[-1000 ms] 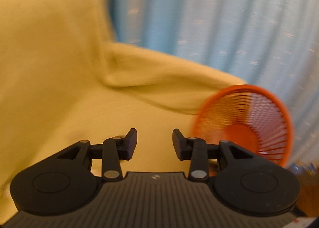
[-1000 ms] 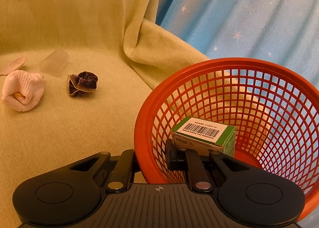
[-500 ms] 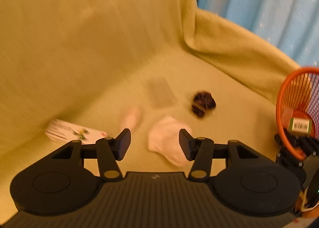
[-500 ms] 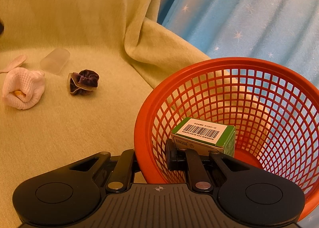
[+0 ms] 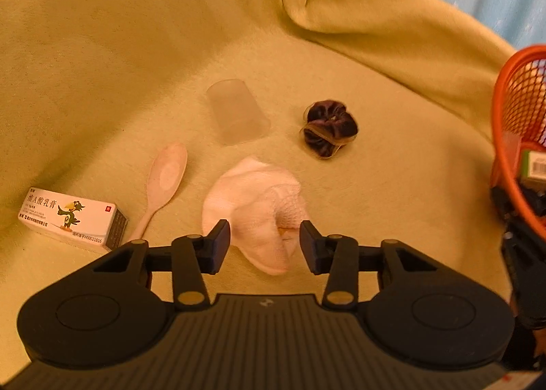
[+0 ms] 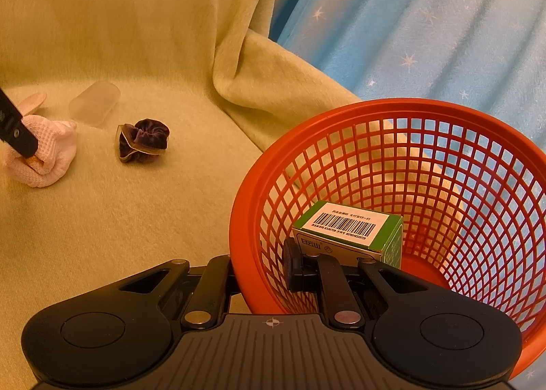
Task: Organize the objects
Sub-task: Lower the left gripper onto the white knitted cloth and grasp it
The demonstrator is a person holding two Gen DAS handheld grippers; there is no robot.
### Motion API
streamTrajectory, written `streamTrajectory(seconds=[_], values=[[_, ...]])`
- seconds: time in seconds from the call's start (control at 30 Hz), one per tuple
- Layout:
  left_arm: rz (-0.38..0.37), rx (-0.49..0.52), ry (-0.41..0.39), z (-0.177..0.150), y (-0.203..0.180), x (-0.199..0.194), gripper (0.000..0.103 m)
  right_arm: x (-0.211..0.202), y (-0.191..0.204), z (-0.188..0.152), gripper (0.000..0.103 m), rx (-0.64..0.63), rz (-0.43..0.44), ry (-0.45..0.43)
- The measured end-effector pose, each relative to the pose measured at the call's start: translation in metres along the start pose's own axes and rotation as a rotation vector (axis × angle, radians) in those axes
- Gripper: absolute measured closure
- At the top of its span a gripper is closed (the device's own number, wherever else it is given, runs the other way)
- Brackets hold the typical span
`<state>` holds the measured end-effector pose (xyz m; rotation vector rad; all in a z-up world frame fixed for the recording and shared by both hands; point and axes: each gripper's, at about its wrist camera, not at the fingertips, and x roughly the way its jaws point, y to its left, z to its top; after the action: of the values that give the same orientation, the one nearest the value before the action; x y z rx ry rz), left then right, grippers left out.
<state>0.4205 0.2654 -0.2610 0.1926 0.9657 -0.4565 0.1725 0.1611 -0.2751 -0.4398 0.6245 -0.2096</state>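
- The orange basket (image 5: 518, 124) is cut off at the 3 o'clock edge of the left wrist view; only part of its rim and mesh shows there.
- In the right wrist view the basket (image 6: 426, 110) fills the 4 o'clock area, tilted so its mouth faces the camera, with its lower rim hidden behind the claw body.
- The right claw (image 6: 259, 267) is clamped on the basket's near rim: one finger outside the wall, the other inside. The outer fingertip is hidden by the rim.
- A green box (image 6: 348, 233) with a barcode label lies inside the basket, just behind the inner finger; whether it touches the finger is hard to tell.
- The left claw (image 5: 264, 240) points steeply down over a white knitted cloth bundle (image 5: 256, 205). Its jaws are closing, the bundle lies between them, and the pads do not yet press it.
- In the right wrist view only one dark finger (image 6: 17, 130) of that claw shows at 9 o'clock, in front of the bundle (image 6: 47, 158).
- On the yellow blanket (image 5: 136, 48), from the bundle: a frosted cup (image 5: 235, 110) on its side at 12 o'clock, a dark velvet scrunchie (image 5: 329, 130) at 1 o'clock, a pale spoon (image 5: 163, 182) at 9 o'clock, and a white carton (image 5: 71, 219) beyond it.
- Something orange shows in the bundle's folds; what it is cannot be made out.
- A blue starred curtain (image 6: 426, 21) hangs behind.
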Motion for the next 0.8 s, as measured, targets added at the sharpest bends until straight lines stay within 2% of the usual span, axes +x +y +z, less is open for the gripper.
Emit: streamTrajectory(seconds=[0.03,0.17,0.23,0.3,0.8], values=[[0.010,0.012,0.006,0.000,-0.001,0.002,0.074,0.000,0.000,0.000,0.094,-0.001,0.000,0.000],[0.018,0.021,0.012,-0.003,0.001,0.000,0.083,0.000,0.000,0.000,0.094,-0.001,0.000,0.000],[0.019,0.011,0.013,-0.004,0.004,-0.003,0.092,0.000,0.000,0.000,0.094,0.000,0.000,0.000],[0.017,0.010,0.011,-0.006,0.007,-0.008,0.094,0.000,0.000,0.000,0.094,0.000,0.000,0.000],[-0.014,0.002,-0.056,-0.005,0.007,-0.056,0.099,0.000,0.000,0.000,0.093,0.000,0.000,0.000]])
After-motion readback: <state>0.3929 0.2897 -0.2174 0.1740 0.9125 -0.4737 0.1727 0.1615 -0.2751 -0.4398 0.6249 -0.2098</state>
